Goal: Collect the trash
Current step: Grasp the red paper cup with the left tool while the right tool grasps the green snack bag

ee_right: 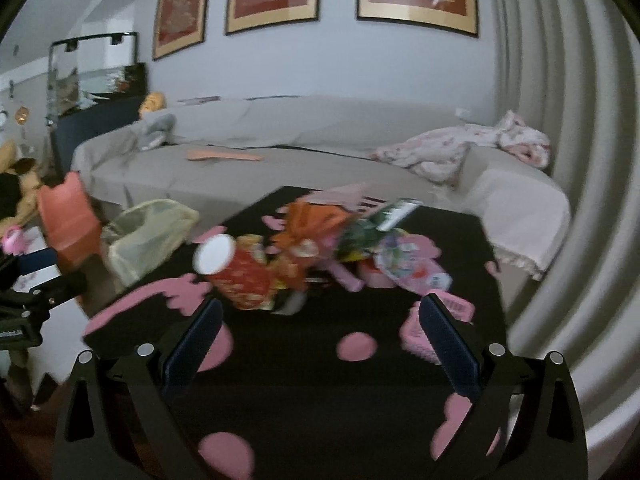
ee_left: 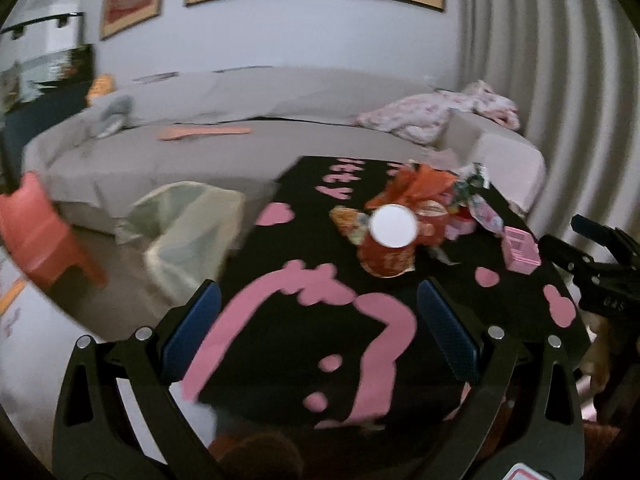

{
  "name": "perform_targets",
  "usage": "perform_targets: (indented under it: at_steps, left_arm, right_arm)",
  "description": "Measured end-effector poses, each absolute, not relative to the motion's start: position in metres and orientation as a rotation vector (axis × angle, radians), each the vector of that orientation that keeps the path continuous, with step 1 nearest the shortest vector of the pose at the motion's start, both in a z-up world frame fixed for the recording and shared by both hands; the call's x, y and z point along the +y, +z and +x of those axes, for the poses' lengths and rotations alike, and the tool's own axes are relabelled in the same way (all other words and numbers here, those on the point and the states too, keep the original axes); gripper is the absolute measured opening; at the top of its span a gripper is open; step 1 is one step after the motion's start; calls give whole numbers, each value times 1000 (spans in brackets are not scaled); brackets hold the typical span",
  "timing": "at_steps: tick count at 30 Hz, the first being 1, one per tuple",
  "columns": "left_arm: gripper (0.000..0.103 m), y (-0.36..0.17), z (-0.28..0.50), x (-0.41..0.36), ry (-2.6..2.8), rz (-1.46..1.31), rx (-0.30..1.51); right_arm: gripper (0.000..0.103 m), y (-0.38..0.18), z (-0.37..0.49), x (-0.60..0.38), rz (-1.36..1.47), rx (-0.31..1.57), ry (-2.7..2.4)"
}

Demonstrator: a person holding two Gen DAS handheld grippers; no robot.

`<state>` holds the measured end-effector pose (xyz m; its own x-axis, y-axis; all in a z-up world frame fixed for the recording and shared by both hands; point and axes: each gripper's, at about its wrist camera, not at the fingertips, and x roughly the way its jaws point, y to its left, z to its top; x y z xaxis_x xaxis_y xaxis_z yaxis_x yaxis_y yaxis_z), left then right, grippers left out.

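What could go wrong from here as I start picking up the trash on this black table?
Both the left gripper and the right gripper are open and empty. The red paper cup stands against the heap of wrappers, so a grab at it might tip it or scatter the loose pieces. The bin bag sits off the table's edge, so a carried piece may drop short of it. The pink box lies near the right gripper and might be nudged.

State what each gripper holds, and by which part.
Nothing is held. The left gripper and right gripper are both open and empty above the black-and-pink tablecloth.
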<state>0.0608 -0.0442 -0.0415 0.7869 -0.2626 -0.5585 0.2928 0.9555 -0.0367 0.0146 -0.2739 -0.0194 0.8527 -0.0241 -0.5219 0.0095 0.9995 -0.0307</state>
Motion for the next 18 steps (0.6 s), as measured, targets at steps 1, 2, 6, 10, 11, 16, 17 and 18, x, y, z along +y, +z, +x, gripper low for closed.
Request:
perform_targets:
  at_steps: [1, 2, 6, 10, 11, 16, 17, 18]
  left_arm:
    - [94, -42, 67, -44, -305, 57, 596]
    - [94, -46, 76, -52, -306, 71, 590]
    - [94, -57, 109, -83, -380, 121, 638]
    - [93, -69, 144, -107, -435, 126, 655]
    - [90, -72, 153, -113, -457, 122, 671]
    - [81, -84, 174, -129, -450, 126, 706]
    - [79, -86, 179, -130, -447, 117, 721]
    - [69, -88, 183, -128, -450, 104, 734]
  right_arm:
    - [95, -20, 16, -278, -24, 552, -25]
    - [95, -21, 17, -286, -15, 557, -35]
    - [95, -29, 23, -309, 3, 578, -72]
    - [95, -36, 31, -324, 5, 599, -123]
    - [95, -39, 33, -328, 7, 610, -135]
    - [95, -48, 46, -342, 18, 640, -146]
    - [95, -48, 50, -344, 18, 640, -147]
    - [95, -47, 53, -345, 17, 638, -146]
